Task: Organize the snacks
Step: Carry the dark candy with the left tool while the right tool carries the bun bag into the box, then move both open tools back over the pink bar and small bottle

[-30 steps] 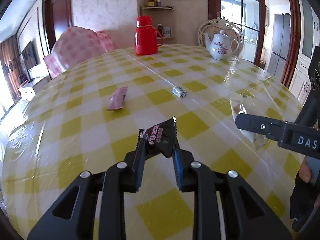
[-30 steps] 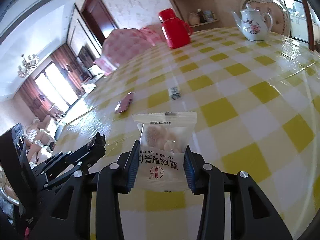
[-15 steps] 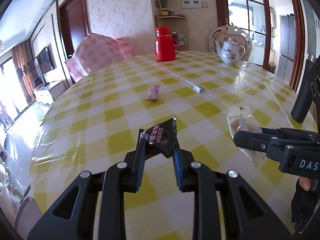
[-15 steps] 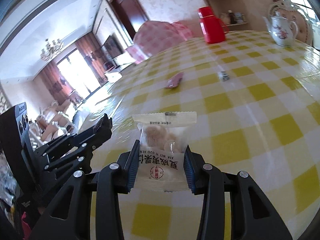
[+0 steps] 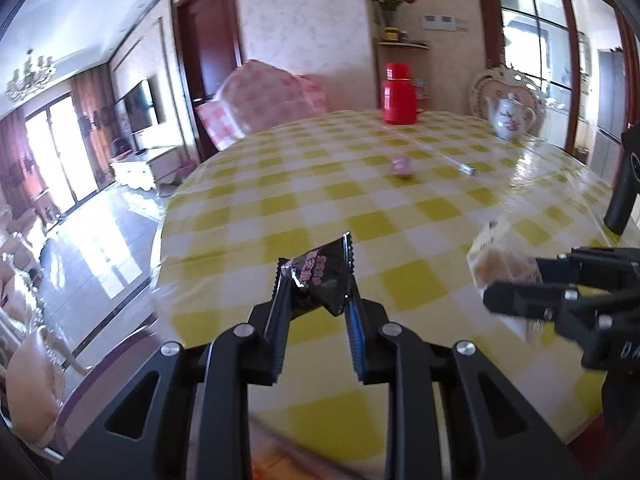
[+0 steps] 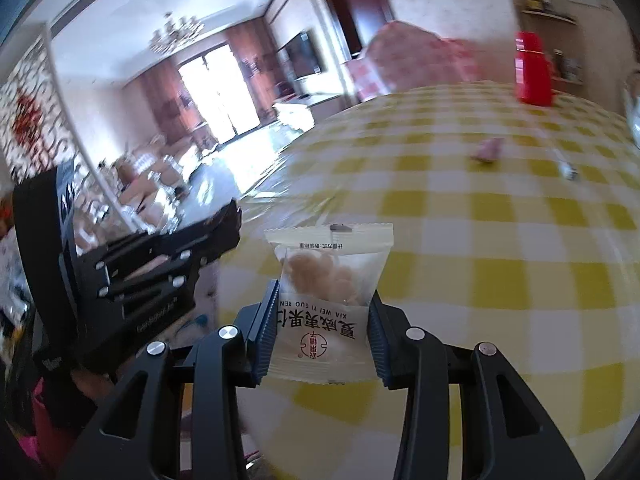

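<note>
Black wrapper (image 5: 318,276) clamped in your left fingers (image 5: 280,320), macadamia packet (image 6: 330,300) in your right fingers (image 6: 378,340); pink packet (image 5: 402,166) and small candy (image 5: 468,169) remain on the table (image 5: 440,208).

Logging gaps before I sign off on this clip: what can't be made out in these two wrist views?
- Where the snacks are going: no container shows in either view.
- Small wrapped item, left view: too small to identify; smeared by motion in the right view.
- Pink packet: print unreadable, too far.
- Black packet in the left gripper: lower part hidden between the fingers.
- Teapot, right view: cut by the frame edge.
</note>
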Available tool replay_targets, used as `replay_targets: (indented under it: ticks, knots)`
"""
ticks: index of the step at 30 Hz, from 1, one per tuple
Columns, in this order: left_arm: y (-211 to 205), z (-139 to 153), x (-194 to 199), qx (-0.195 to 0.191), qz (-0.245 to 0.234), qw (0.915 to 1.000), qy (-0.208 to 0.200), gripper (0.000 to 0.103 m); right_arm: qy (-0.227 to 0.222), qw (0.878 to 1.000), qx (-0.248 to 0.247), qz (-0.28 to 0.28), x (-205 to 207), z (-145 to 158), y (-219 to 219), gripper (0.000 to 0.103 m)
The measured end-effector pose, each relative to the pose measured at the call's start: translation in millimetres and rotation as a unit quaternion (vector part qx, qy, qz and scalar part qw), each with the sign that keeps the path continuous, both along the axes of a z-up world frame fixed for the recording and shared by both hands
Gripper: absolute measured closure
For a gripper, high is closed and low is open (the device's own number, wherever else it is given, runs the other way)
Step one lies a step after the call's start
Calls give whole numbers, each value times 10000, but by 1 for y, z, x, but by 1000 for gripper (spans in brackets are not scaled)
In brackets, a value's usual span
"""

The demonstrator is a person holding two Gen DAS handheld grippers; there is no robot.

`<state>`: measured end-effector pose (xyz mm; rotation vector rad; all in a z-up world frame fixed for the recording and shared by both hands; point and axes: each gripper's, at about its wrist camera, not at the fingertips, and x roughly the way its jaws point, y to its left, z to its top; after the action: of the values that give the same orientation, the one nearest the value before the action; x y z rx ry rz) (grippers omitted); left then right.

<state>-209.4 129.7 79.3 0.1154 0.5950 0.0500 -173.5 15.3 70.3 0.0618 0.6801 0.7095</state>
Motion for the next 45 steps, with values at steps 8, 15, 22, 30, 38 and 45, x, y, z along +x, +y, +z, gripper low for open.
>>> replay_targets:
  ticks: [8,15,22,30,38,45]
  knots:
    - [59,-13,-30,146,401,9988,254,77,-74,9953,-478,843,-38,-11,76,63]
    - [100,-14,-45,123,572,9977,351,77,-141,9868,-844,1376,-67,-23,126,63]
    - [134,-18,-66,468,520,9959,581,77,-172,9774,-1084,1804,-87,-38,152,63]
    - [154,-27,-73,589,614,9928,844,72,-118,9672,-1059,2306,-93,-50,176,59]
    - [146,-17,-65,937,1361,9859,255,5,-216,9905,-375,1304,-51,-23,109,28]
    - [110,-4,-22,-282,1102,9933,218,2,320,9972,508,-449,26,-21,-25,16]
